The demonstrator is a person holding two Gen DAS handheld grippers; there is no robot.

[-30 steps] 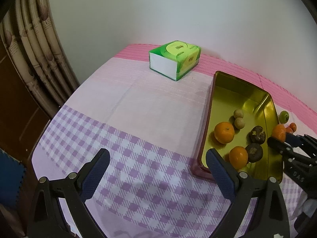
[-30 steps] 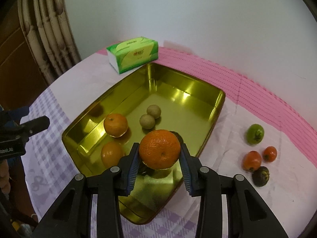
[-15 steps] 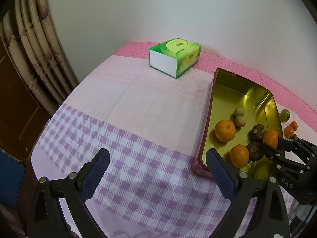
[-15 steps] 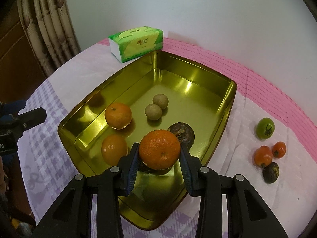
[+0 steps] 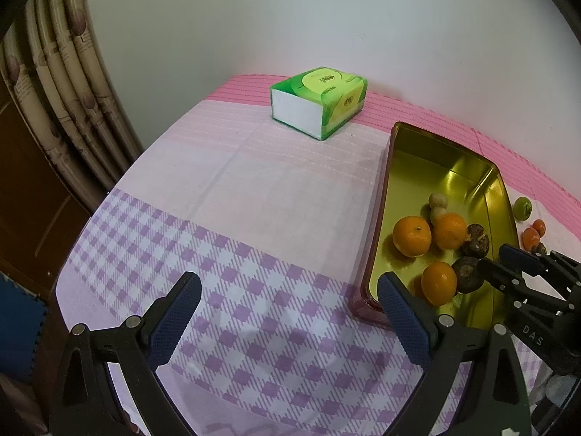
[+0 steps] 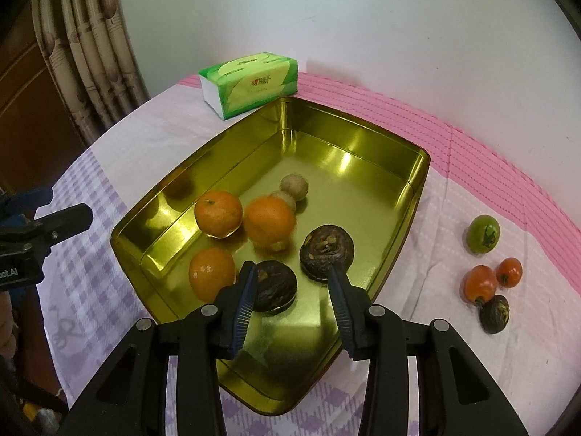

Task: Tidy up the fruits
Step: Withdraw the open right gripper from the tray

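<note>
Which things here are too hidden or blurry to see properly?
- Middle orange: blurred in the right wrist view.
- Lower small brown fruit: half hidden behind that orange.
- Near dark fruit: partly covered by the right tongs.
- Dark fruit on the cloth: left wrist view, mostly behind those tongs.

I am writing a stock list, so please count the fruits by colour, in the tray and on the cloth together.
Orange: 3, all in the tray
Dark brown: 3
Beige: 2
Red-orange: 2
Green: 1
Total: 11
</note>
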